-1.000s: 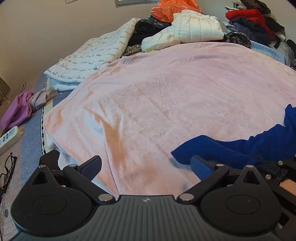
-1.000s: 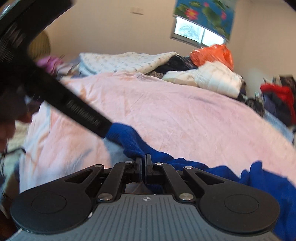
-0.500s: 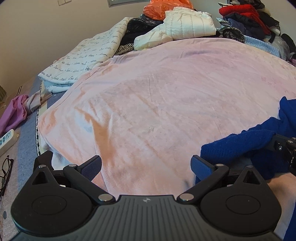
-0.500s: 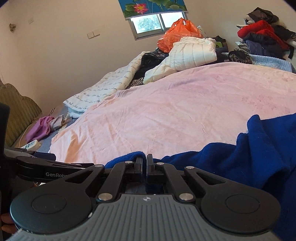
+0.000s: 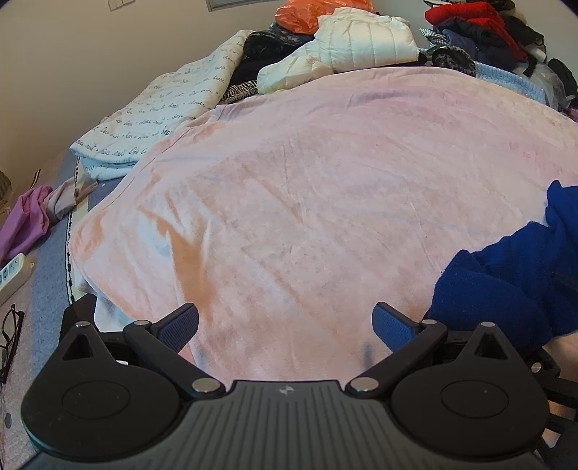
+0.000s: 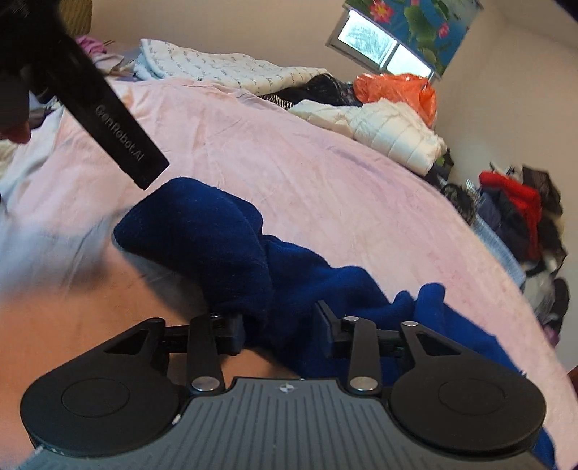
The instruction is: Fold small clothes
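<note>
A dark blue knit garment [image 6: 253, 260] lies bunched on the pink blanket [image 6: 325, 188]; it also shows at the right edge of the left wrist view [image 5: 505, 282]. My right gripper [image 6: 278, 332] is partly open, its jaws apart on either side of a fold of the garment, not pinching it. My left gripper [image 5: 285, 321] is wide open and empty, low over the pink blanket [image 5: 325, 180], left of the garment. The left gripper's body [image 6: 108, 119] shows at the upper left of the right wrist view.
A white puffer jacket [image 5: 361, 39], an orange bag [image 5: 310, 11] and a script-print quilt [image 5: 173, 108] lie at the far side. A pile of red and dark clothes [image 5: 487, 32] sits at the far right. A power strip [image 5: 11, 271] and glasses [image 5: 9, 336] lie on the floor at left.
My right gripper, shut on the blue garment before, has opened partway. The garment has bunched toward the right. My left gripper has stayed open and shifted slightly.
</note>
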### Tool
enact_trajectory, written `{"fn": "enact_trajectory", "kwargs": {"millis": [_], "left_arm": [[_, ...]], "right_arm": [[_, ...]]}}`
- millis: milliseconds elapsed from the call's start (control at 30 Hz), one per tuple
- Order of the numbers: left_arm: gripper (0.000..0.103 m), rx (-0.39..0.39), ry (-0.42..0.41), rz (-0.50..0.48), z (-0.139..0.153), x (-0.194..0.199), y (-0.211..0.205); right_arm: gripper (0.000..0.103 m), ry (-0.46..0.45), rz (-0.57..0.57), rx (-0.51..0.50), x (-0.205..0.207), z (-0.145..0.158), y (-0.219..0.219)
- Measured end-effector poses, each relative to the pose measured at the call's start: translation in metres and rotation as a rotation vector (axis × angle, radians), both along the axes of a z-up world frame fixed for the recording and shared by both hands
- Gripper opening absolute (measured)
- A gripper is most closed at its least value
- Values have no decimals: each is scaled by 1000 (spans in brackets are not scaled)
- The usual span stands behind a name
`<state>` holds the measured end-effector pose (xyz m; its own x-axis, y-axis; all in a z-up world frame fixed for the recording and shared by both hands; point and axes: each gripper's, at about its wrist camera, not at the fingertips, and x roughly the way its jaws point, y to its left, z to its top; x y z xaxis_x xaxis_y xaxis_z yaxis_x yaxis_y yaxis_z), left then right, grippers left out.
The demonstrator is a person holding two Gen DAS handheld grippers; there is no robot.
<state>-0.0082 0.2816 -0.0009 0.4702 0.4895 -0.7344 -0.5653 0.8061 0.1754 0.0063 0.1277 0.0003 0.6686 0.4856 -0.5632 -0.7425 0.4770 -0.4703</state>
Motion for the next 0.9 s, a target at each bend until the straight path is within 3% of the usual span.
{"fn": "enact_trajectory", "kwargs": {"millis": [33, 200, 333, 467, 500, 633, 767, 900], "left_arm": [[103, -1, 0, -1, 0, 0, 0], [103, 0, -1, 2, 0, 1, 1], [103, -1, -2, 7, 0, 1, 1], [103, 0, 3, 3, -1, 0, 0], [103, 1, 4, 1, 0, 0, 0], [103, 1, 2, 3, 0, 1, 0], [103, -10, -2, 7, 1, 3, -1], [103, -6, -12, -24, 5, 9, -13]], "right_arm": [[60, -36, 12, -10, -4, -1, 2], [62, -125, 129, -65, -25, -1, 10], [67, -62, 226, -61, -35, 3, 14], [66, -33, 210, -29, -27, 3, 25], [61, 2, 201, -11, -21, 4, 25], [20, 101, 145, 66, -5, 11, 22], [12, 128, 84, 155, 6, 19, 9], [11, 216, -6, 279, 29, 30, -11]]}}
